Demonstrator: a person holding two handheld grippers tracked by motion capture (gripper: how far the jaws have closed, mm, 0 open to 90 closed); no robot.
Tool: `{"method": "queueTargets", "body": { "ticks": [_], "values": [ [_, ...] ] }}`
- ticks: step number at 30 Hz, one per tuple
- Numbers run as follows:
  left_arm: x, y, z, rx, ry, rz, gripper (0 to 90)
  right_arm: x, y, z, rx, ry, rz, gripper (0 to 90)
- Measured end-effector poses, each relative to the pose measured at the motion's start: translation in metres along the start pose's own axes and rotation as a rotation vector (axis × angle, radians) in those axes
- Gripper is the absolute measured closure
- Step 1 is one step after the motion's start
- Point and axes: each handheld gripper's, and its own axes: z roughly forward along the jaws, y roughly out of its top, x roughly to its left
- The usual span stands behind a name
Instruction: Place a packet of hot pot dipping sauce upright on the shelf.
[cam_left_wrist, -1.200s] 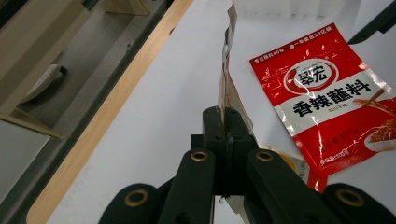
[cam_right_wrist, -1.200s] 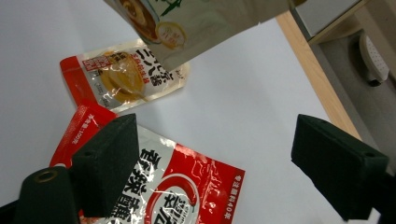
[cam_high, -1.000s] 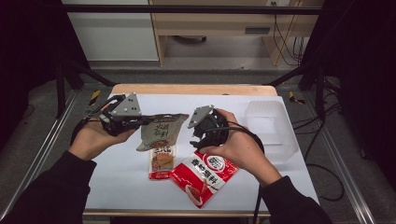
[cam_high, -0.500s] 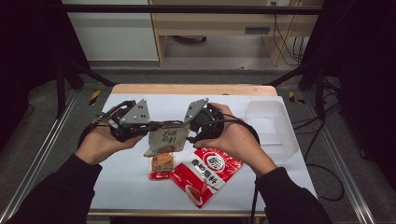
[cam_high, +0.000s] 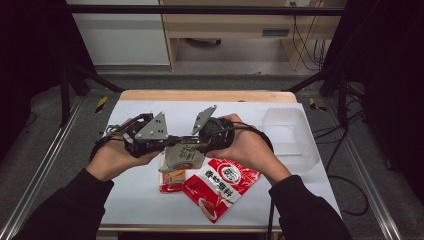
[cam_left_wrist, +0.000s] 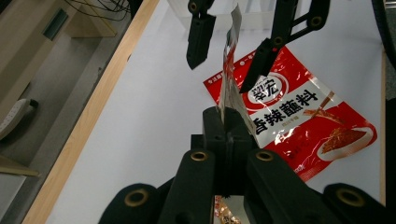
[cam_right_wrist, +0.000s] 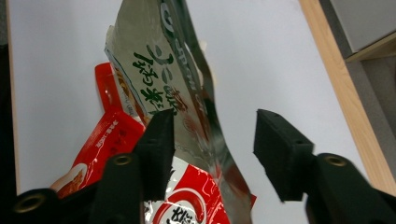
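Note:
A grey-green foil packet (cam_high: 184, 155) with green lettering hangs above the table, and my left gripper (cam_high: 172, 140) is shut on one edge of it. In the left gripper view the shut jaws (cam_left_wrist: 229, 126) pinch the packet (cam_left_wrist: 229, 70) edge-on. My right gripper (cam_high: 194, 142) faces the left one from the other side. Its jaws (cam_right_wrist: 217, 126) have just been closing and still stand apart, with the packet (cam_right_wrist: 163, 70) between them. The far pad is clear of the foil.
A large red sauce packet (cam_high: 220, 182) and a small red packet (cam_high: 171, 180) lie flat on the white table sheet (cam_high: 140, 200) below the grippers. A clear plastic container (cam_high: 290, 130) stands at the right back. The wooden table edge (cam_high: 205, 96) runs along the back.
Both hands have come together over the table's middle. The left gripper carried the grey-green packet to the right, and the right gripper's jaws came around its free edge and narrowed.

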Motion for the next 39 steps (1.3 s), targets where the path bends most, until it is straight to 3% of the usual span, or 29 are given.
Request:
{"method": "queueTargets", "body": {
  "ticks": [1,2,3,4,11,22,24,26,31,36,37,39],
  "values": [
    [-0.001,0.0,0.0,-0.003,-0.004,0.001,90.0,0.0,0.0,0.001,0.001,0.005,0.0,54.4],
    [-0.001,0.001,0.0,-0.004,-0.007,0.001,90.0,0.001,0.0,0.002,0.014,0.013,-0.015,62.4],
    [-0.002,0.001,0.001,-0.006,-0.008,0.001,90.0,0.001,0.0,0.002,0.014,0.013,-0.015,62.4],
    [-0.002,0.001,0.001,-0.007,-0.009,0.001,90.0,0.002,0.0,0.003,0.018,0.02,-0.012,70.0],
    [-0.002,-0.003,0.002,-0.005,-0.013,-0.005,90.0,0.006,0.0,0.005,0.044,0.036,-0.029,87.1],
    [-0.001,-0.014,0.007,-0.043,-0.022,-0.044,87.0,0.006,0.001,0.005,0.07,0.033,-0.024,90.0],
    [-0.002,-0.017,0.008,-0.064,-0.01,-0.055,74.6,0.005,-0.001,0.005,0.09,0.025,-0.029,90.0],
    [-0.003,-0.02,0.007,-0.081,0.005,-0.066,70.0,0.005,-0.002,0.005,0.096,0.02,-0.03,90.0],
    [-0.007,-0.033,0.007,-0.1,0.045,-0.101,37.3,-0.002,-0.01,-0.003,0.091,-0.015,-0.025,90.0],
    [-0.016,-0.057,0.013,-0.078,0.057,-0.149,26.1,-0.007,-0.018,-0.014,0.081,-0.038,-0.015,90.0],
    [-0.017,-0.063,0.014,-0.081,0.065,-0.166,19.9,-0.01,-0.021,-0.02,0.071,-0.05,-0.01,90.0],
    [-0.017,-0.075,0.018,-0.086,0.066,-0.221,18.3,-0.011,-0.023,-0.023,0.069,-0.055,-0.006,90.0]
  ]
}}
